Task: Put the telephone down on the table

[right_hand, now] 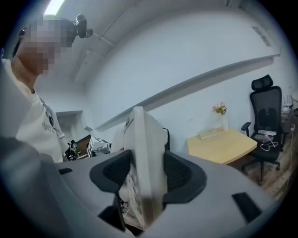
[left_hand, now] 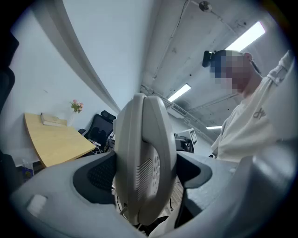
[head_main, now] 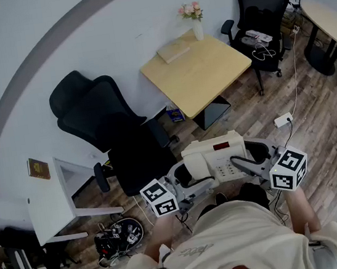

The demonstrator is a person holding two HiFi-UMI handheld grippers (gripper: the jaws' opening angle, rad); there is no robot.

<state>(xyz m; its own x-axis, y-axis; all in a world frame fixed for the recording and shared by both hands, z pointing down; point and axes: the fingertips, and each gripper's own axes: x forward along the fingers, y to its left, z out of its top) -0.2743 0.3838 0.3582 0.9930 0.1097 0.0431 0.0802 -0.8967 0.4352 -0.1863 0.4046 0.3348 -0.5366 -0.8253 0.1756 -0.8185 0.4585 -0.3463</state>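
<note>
Your left claw (head_main: 190, 177) pinches one end of the telephone (head_main: 211, 151) and your right claw (head_main: 250, 161) pinches the other, with the telephone wedged between each claw's jaws.

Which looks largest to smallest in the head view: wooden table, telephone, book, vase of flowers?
1. wooden table
2. telephone, though nearness to the camera enlarges it
3. book and vase of flowers: about alike, unranked

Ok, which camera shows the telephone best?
The head view: the whole telephone shows from above, keypad up, held by the left tongs and right tongs. Each gripper view shows only one end, edge-on, clamped in its tongs.
</note>
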